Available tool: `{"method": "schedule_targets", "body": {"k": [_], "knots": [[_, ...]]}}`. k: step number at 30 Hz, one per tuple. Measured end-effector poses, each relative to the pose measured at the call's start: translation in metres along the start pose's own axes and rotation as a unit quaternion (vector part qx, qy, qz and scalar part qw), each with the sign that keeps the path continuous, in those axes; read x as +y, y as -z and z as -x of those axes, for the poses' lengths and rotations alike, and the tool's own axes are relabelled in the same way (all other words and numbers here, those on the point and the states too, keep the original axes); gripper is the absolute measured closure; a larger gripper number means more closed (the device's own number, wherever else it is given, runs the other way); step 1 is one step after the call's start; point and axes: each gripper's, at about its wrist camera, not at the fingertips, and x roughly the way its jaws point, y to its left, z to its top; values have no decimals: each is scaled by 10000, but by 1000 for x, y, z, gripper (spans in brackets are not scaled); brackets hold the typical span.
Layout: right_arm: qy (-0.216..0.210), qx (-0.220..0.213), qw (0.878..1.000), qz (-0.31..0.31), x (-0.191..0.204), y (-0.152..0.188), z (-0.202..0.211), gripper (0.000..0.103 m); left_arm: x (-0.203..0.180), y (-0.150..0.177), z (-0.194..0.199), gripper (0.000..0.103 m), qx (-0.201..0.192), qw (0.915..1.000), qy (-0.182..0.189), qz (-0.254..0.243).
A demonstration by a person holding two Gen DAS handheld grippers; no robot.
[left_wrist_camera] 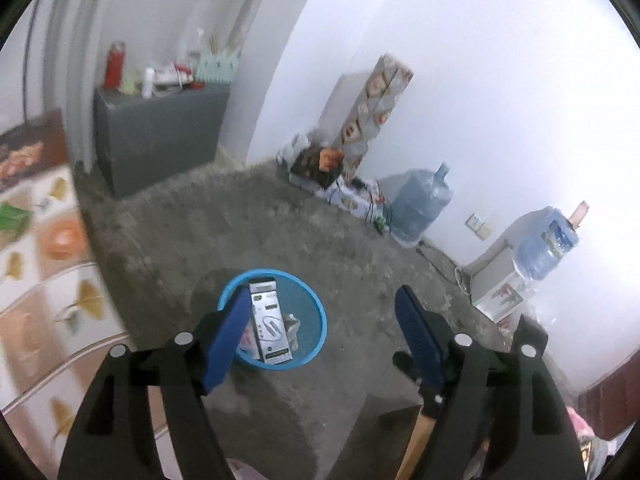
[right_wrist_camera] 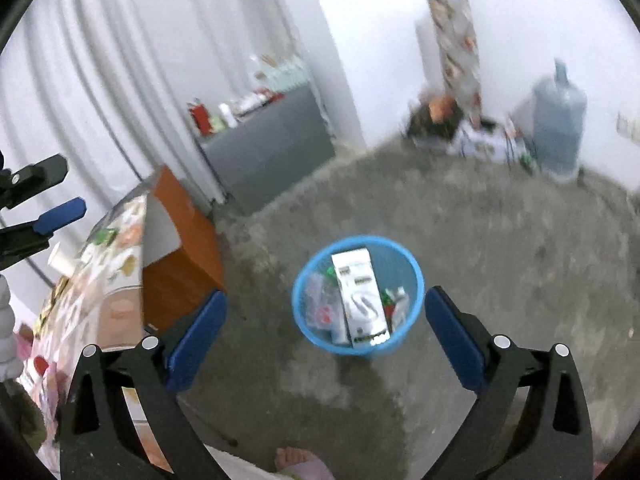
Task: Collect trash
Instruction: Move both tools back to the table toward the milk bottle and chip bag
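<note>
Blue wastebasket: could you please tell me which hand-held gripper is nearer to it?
Right, seemingly. The right hand-held gripper frames the blue wastebasket straight ahead; the left hand-held gripper sits farther aside, by the table.

No legible text: print on white box in blue bin too blurred.

A plain home room — bare concrete floor; water jugs; cluttered grey cabinet.
</note>
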Motion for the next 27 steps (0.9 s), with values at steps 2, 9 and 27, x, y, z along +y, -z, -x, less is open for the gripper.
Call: {"method": "schedule_targets", "body": {"k": [2, 9, 27], "knots": [[-114, -114, 9997, 160, 14, -3, 9, 8, 6, 10, 34, 28, -203, 9998, -75, 33], [-737, -418, 9911, 1029, 73, 1, 49, 8, 61, 59, 178, 23, -1175, 9859, -1091, 481], [-2782, 1442, 9141, 2575, 267, 77, 44, 8, 181, 257, 360, 21, -1515, 8960, -3493, 2286]]}}
